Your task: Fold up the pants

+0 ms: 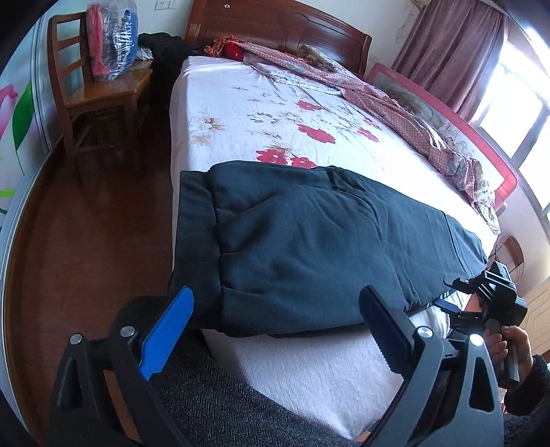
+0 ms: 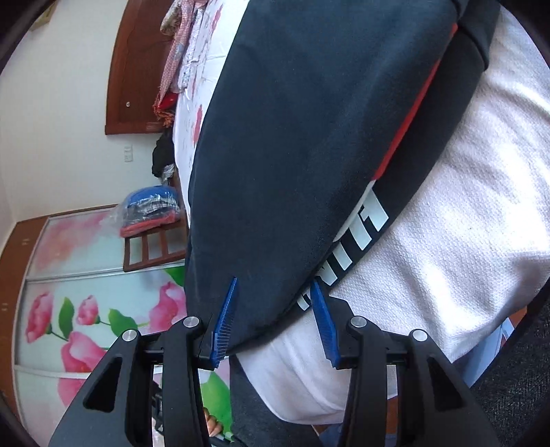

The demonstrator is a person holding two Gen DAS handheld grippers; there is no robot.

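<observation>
Pants (image 1: 309, 247) are lying flat along the bed (image 1: 240, 113) edge for folding; left gripper (image 1: 275, 330) and right gripper (image 2: 275, 309) are hovering released, straddling the near hem.

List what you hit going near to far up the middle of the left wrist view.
Left hand-held gripper → dark pants across the bed's near edge → floral bedsheet → crumpled patterned fabric → wooden headboard.

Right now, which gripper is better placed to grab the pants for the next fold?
Right gripper: its open fingers already straddle the pants edge. The left gripper is open too, hanging short of the cloth.
</observation>
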